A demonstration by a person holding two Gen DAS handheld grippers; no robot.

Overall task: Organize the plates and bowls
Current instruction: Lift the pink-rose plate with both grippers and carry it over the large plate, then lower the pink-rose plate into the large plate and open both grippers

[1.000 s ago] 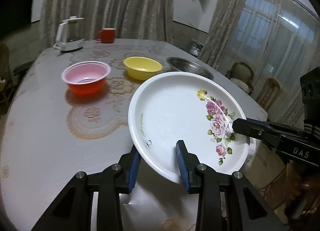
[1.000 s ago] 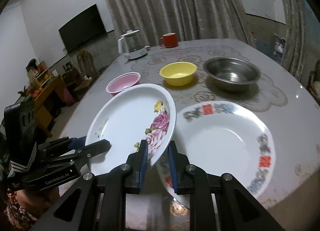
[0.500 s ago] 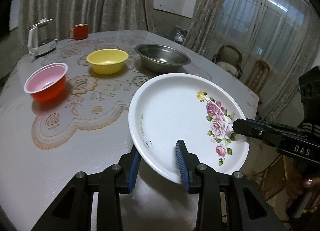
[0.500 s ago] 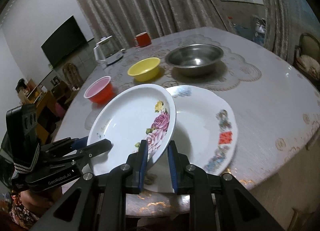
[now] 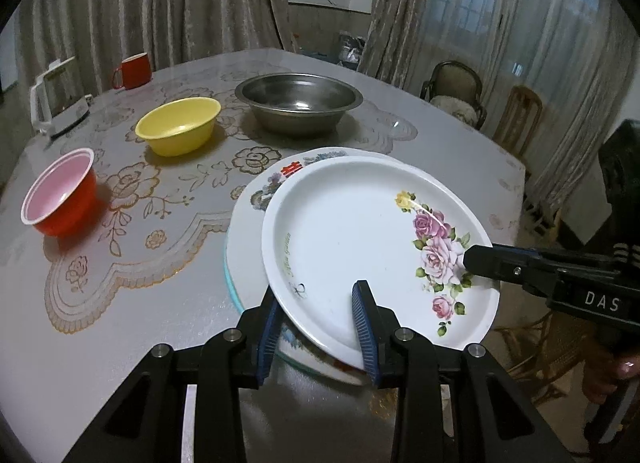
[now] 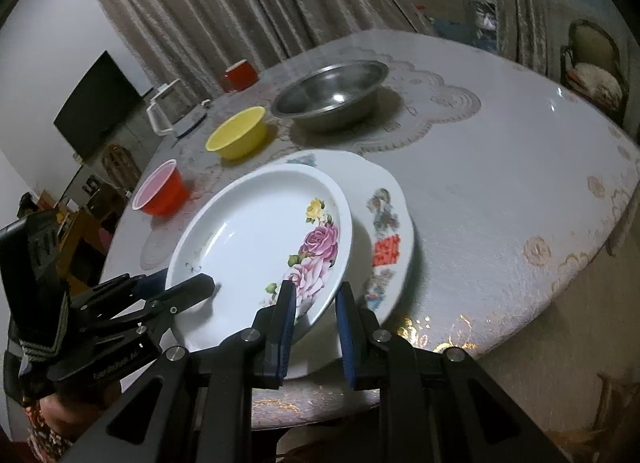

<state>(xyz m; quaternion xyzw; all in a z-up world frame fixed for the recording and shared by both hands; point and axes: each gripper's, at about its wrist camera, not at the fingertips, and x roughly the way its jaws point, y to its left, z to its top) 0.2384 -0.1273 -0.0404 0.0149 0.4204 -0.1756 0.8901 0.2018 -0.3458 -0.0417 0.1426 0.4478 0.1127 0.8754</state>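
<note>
1. Over the near edge of the counter (image 5: 100, 343) I hold the rose plate (image 5: 360, 231) with both hand-held grippers.
2. My left hand-held gripper (image 5: 318, 323) has its blue pads closed narrow on the plate's near rim, one pad above it and one below.
3. My right hand-held gripper (image 6: 316, 319) is clamped narrow on the opposite rim, next to the pink roses; in the left view it reaches in from the right, its tip on the rim.
4. The rose plate is tilted and lies over the second plate (image 6: 390, 223), covering most of it; whether the two touch I cannot tell.
5. The second plate rests flat on the counter by the near edge, its red and patterned rim showing past the rose plate.
6. Further in, toward the far edge, the steel bowl (image 5: 298, 103) sits on the lace mat (image 5: 132, 239).
7. The yellow bowl (image 5: 180, 125) stands just beside the steel bowl, and the red bowl (image 5: 60, 191) stands apart toward the left edge.
8. Near the far edge stand a red mug (image 5: 134, 71) and a white kettle (image 5: 56, 99).
9. All three bowls stand upright, apart from each other.
</note>
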